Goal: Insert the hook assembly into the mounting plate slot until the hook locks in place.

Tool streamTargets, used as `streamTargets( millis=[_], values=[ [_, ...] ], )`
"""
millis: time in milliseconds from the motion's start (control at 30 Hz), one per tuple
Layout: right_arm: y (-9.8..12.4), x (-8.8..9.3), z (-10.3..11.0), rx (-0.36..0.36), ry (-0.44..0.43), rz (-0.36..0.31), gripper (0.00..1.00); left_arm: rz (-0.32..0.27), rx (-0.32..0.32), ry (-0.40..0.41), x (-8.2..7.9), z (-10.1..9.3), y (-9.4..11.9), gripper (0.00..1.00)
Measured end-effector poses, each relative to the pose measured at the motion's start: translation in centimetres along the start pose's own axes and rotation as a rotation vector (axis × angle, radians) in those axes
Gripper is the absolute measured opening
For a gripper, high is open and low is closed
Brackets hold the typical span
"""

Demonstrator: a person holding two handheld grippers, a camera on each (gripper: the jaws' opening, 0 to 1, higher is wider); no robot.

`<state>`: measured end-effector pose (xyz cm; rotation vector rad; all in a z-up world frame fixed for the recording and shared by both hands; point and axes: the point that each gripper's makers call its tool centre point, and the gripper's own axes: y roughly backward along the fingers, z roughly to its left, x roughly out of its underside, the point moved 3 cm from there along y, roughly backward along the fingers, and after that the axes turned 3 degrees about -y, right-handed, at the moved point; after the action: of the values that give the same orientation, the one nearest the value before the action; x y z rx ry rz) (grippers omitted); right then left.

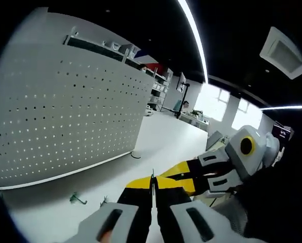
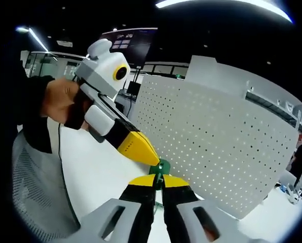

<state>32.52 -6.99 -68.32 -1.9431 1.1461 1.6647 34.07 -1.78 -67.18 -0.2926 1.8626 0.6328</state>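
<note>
Both grippers met on one small green hook in front of the pegboard.

Most of the green hook (image 2: pixel 161 167) was hidden between yellow tips; in the left gripper view only a thin sliver showed. The right gripper (image 2: pixel 159 183) was clamped on it from below, and the left gripper (image 2: pixel 153 160), gripped by a hand (image 2: pixel 60 104), angled down to pinch the same hook. The white pegboard (image 1: pixel 65 116) stood upright just beyond. Another green hook (image 1: pixel 78 199) lay on the white table (image 1: pixel 161 136), with a further piece beside it too small to identify.
</note>
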Motion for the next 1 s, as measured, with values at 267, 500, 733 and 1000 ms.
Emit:
streamTargets(
  millis=[267, 500, 733, 1000],
  values=[
    [0.1, 0.1, -0.3, 0.012, -0.012, 0.008, 0.01, -0.013, 0.000, -0.027, -0.1, -0.1, -0.1, 0.02],
    [0.2, 0.0, -0.6, 0.023, -0.026, 0.006, 0.01, -0.032, 0.008, -0.043, -0.3, -0.2, 0.3, 0.11],
    [0.1, -0.1, -1.0, 0.038, -0.041, 0.003, 0.01, -0.090, -0.006, -0.110, -0.5, -0.1, 1.1, 0.22],
    [0.0, -0.5, -2.0, 0.071, -0.052, 0.003, 0.01, -0.147, -0.106, -0.154, 0.1, 0.9, 2.6, 0.33]
  ],
)
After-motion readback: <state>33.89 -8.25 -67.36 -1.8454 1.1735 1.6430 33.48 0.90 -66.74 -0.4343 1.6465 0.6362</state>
